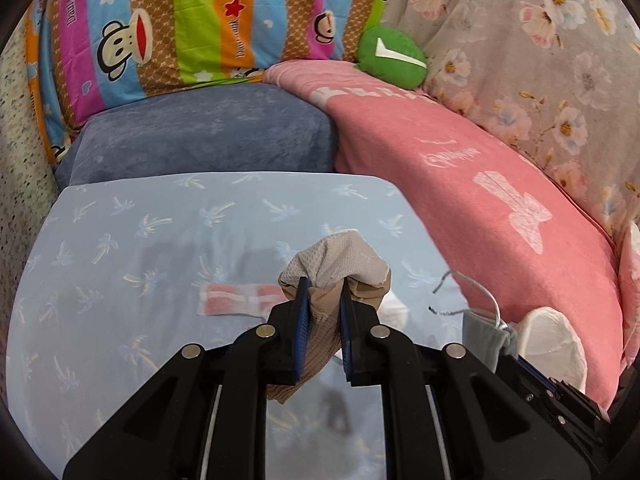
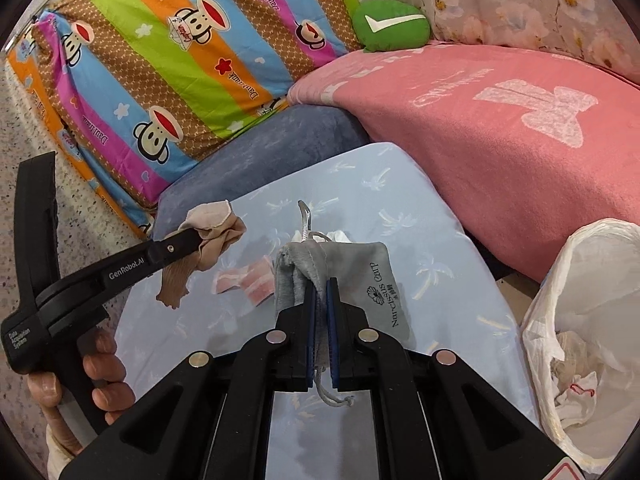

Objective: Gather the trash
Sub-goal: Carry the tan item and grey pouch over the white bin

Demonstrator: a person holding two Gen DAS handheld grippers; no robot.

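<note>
My left gripper (image 1: 323, 292) is shut on a beige sock (image 1: 340, 264) and holds it above the light blue palm-print pillow (image 1: 140, 248). In the right wrist view the left gripper (image 2: 200, 240) holds the sock (image 2: 208, 232) at the left. My right gripper (image 2: 320, 292) is shut on a grey drawstring pouch (image 2: 360, 276) lifted over the same pillow (image 2: 440, 280). The pouch also shows in the left wrist view (image 1: 482, 340). A pink and white wrapper (image 1: 236, 300) lies on the pillow, also seen in the right wrist view (image 2: 248, 280). A white crumpled tissue (image 2: 338, 236) lies behind the pouch.
A white plastic trash bag (image 2: 580, 320) with crumpled paper inside stands open at the right. A pink blanket (image 1: 460, 168), a blue-grey cushion (image 1: 208, 128), a striped monkey-print pillow (image 1: 180, 20) and a green check-mark cushion (image 1: 392, 56) surround the pillow.
</note>
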